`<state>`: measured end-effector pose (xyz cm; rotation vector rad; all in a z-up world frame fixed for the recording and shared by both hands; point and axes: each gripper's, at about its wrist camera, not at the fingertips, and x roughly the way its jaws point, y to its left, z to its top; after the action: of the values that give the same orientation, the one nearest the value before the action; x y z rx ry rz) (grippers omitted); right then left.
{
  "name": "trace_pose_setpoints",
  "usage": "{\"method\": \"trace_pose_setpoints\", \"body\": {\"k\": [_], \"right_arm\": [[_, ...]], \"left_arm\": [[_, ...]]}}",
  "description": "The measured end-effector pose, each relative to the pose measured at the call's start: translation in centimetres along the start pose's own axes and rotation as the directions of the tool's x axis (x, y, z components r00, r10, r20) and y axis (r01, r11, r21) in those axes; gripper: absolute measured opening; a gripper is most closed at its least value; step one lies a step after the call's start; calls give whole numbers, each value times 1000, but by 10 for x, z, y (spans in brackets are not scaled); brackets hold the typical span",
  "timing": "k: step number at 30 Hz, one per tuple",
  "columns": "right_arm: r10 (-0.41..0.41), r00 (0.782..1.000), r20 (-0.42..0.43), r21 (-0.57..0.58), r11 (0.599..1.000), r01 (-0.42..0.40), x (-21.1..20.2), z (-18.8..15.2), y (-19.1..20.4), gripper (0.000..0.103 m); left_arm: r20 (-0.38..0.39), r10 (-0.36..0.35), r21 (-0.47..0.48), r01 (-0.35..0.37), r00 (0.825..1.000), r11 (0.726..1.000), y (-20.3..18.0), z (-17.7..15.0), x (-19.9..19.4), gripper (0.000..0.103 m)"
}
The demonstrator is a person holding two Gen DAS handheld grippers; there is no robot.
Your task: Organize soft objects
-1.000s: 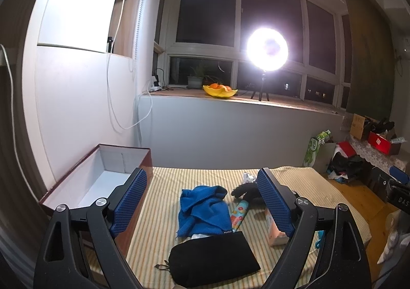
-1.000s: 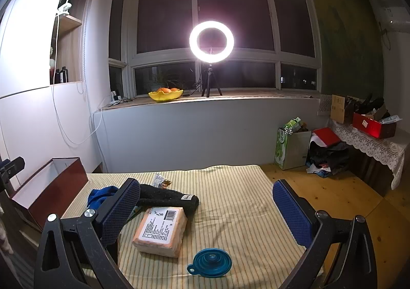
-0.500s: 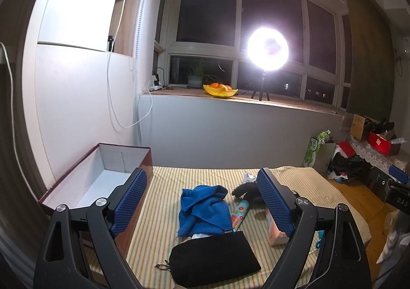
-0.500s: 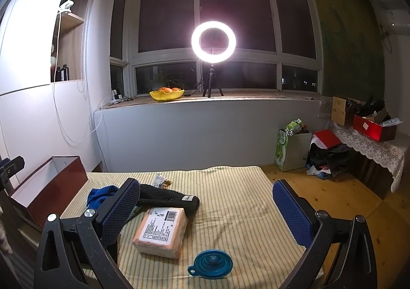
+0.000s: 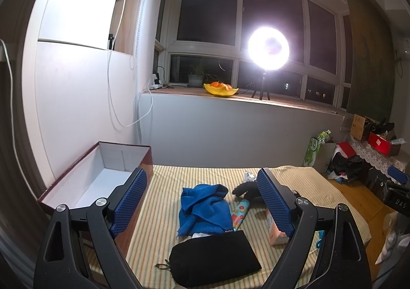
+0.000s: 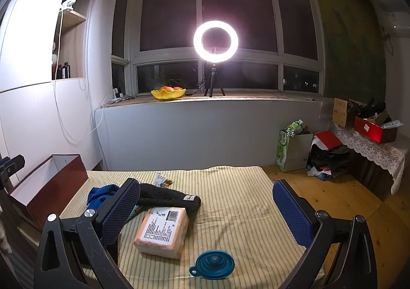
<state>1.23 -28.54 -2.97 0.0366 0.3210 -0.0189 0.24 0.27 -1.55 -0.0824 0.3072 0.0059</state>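
A crumpled blue towel (image 5: 203,208) lies mid-table on the striped cloth, partly seen in the right wrist view (image 6: 101,193). A black drawstring pouch (image 5: 214,257) lies in front of it. A black glove (image 6: 167,198) lies behind an orange wrapped pack (image 6: 162,231); the glove also shows in the left wrist view (image 5: 246,190). An open dark-red box (image 5: 94,181) with white inside stands at the table's left. My left gripper (image 5: 202,202) is open and empty above the towel. My right gripper (image 6: 207,207) is open and empty above the pack.
A teal collapsible funnel (image 6: 214,263) lies near the front edge. A colourful tube (image 5: 239,213) lies beside the towel. A small wrapper (image 6: 161,181) lies at the back. A ring light (image 6: 215,41) and a yellow fruit bowl (image 6: 167,93) stand on the windowsill. Clutter fills the floor at the right.
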Motion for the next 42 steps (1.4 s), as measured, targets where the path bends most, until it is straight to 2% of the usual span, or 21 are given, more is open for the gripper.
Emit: {"method": "trace_pose_setpoints", "body": {"k": [32, 42], "right_arm": [[0, 1000, -20, -12, 1000, 0, 7, -6, 4, 102], [41, 997, -69, -14, 999, -42, 15, -15, 6, 102]], "left_arm": [[-23, 0, -9, -1, 1000, 1000, 2, -6, 2, 88], [-118, 10, -29, -13, 993, 999, 21, -23, 12, 88]]}}
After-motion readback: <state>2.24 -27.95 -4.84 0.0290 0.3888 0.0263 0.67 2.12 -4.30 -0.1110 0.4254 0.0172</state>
